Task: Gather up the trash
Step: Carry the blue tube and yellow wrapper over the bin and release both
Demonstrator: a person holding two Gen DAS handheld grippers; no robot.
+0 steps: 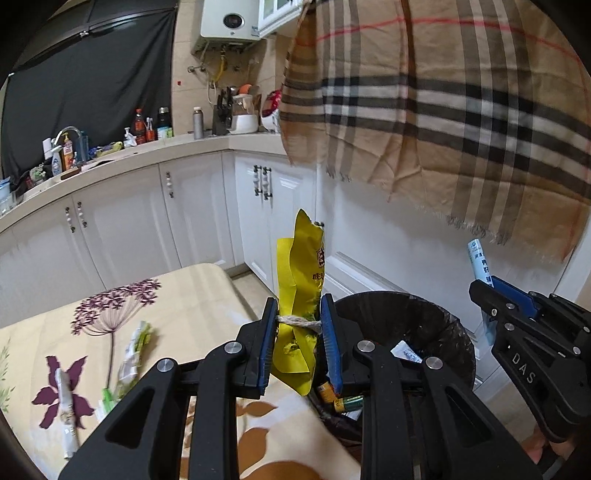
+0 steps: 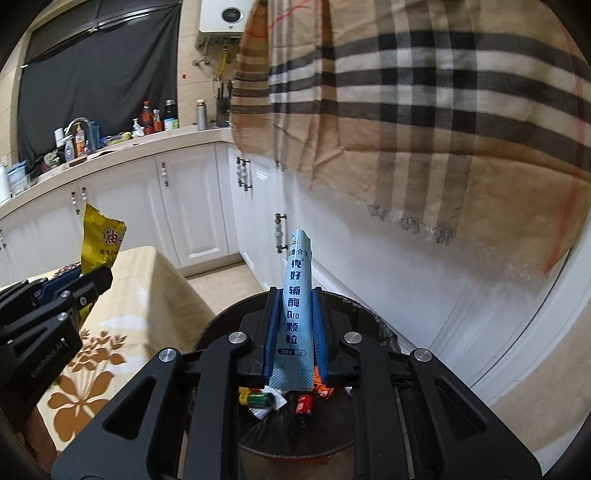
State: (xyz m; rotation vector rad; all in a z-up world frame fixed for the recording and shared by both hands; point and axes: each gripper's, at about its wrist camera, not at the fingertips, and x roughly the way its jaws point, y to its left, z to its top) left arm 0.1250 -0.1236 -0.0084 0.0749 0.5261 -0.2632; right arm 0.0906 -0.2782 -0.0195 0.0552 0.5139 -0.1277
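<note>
Roughly midway, I'd say. The left gripper [image 1: 299, 332] is clamped on a yellow wrapper [image 1: 301, 280] tied with twine, over the table [image 1: 207, 295] edge just beside the bin [image 1: 436, 314]. The right gripper [image 2: 294, 325] pinches a blue sachet [image 2: 295, 306] right above the bin — both look ready to drop. Cans and scraps [image 2: 284, 400] already sit in the liner. Still left on the table: a green wrapper [image 1: 133, 354] and a white one [image 1: 66, 402].

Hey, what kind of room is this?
Most likely a home kitchen: a countertop with a faucet and bottles, white cabinets beneath, and a wall-mounted water heater.
</note>
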